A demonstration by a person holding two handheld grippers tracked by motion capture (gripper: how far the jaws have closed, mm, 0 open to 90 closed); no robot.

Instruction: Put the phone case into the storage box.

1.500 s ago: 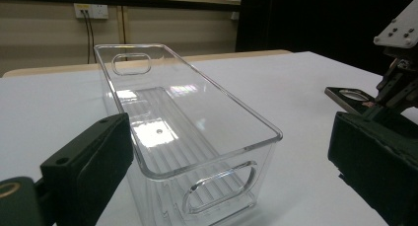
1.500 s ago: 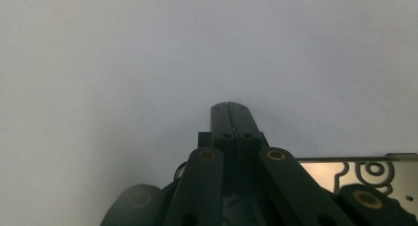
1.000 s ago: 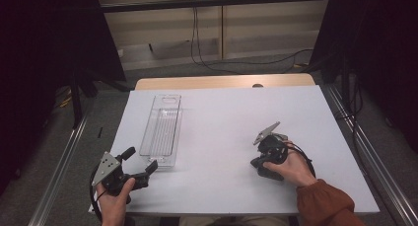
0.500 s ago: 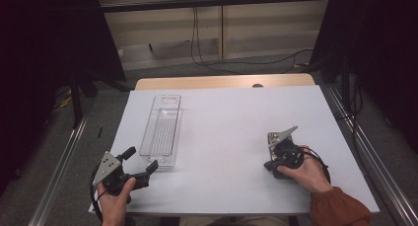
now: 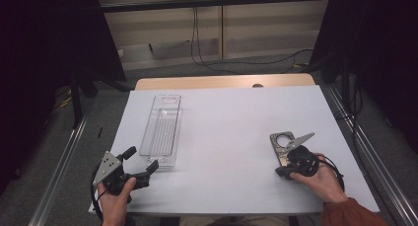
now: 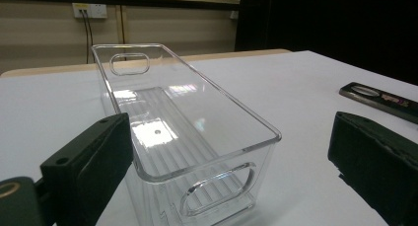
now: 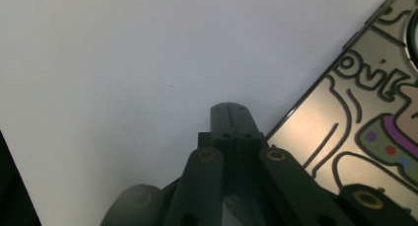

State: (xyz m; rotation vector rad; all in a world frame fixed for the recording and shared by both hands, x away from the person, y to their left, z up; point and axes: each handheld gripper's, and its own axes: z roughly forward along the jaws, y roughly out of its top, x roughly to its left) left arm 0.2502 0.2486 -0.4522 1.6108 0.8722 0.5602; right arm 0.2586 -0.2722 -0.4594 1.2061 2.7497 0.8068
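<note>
A clear plastic bin (image 5: 161, 127) lies lengthwise on the white table's left half, with nothing in it. My left gripper (image 5: 141, 159) is held at the bin's near end, open, its jaws spread wide. In the left gripper view the bin (image 6: 187, 122) stands just ahead between the two jaws of the left gripper (image 6: 229, 137), apart from them. A flat phone case (image 5: 280, 145) with a cartoon print lies at the right. My right gripper (image 5: 287, 169) sits just beside it, tilted down at the table. In the right gripper view the right gripper (image 7: 230, 110) is shut on nothing, next to the phone case (image 7: 365, 117).
A white sheet (image 5: 226, 117) covers the table, with a wooden strip (image 5: 222, 81) showing at the far edge. Metal rails (image 5: 64, 157) run along both sides. Cables (image 5: 207, 58) hang at the wall behind.
My right gripper has moved right and toward the near edge, and the phone case now lies in the open beside it. The left gripper and the bin have stayed put.
</note>
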